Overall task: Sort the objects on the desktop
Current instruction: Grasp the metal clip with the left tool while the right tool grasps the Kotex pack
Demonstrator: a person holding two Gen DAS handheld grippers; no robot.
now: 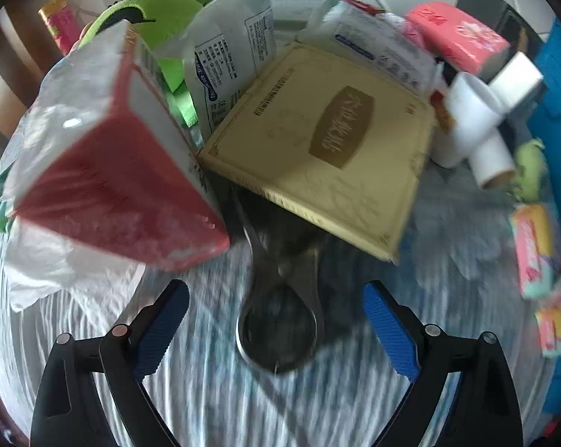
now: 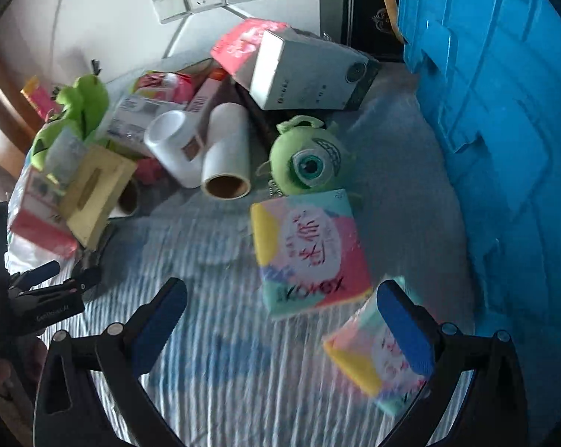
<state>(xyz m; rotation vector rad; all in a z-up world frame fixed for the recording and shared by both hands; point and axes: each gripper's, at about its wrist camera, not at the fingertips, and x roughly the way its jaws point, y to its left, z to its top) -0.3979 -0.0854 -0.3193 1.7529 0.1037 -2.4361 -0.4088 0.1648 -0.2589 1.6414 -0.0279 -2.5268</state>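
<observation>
In the left wrist view my left gripper (image 1: 276, 320) is open, with the handle loop of dark metal scissors (image 1: 280, 320) lying between its fingers; the blades run under a yellow flat box (image 1: 325, 149). A red box in clear plastic (image 1: 120, 182) leans at the left. In the right wrist view my right gripper (image 2: 280, 320) is open and empty above the striped cloth. A pastel Kotex pack (image 2: 310, 253) lies just ahead of it, and a second pastel pack (image 2: 373, 357) lies by its right finger. The left gripper (image 2: 53, 279) shows at the far left.
A blue plastic bin (image 2: 503, 130) stands at the right. The pile behind holds a green one-eyed plush (image 2: 310, 160), white rolls (image 2: 226, 149), a white box (image 2: 302, 74), a pink pack (image 1: 462, 37), a green frog plush (image 1: 157, 11) and white pouches (image 1: 235, 56).
</observation>
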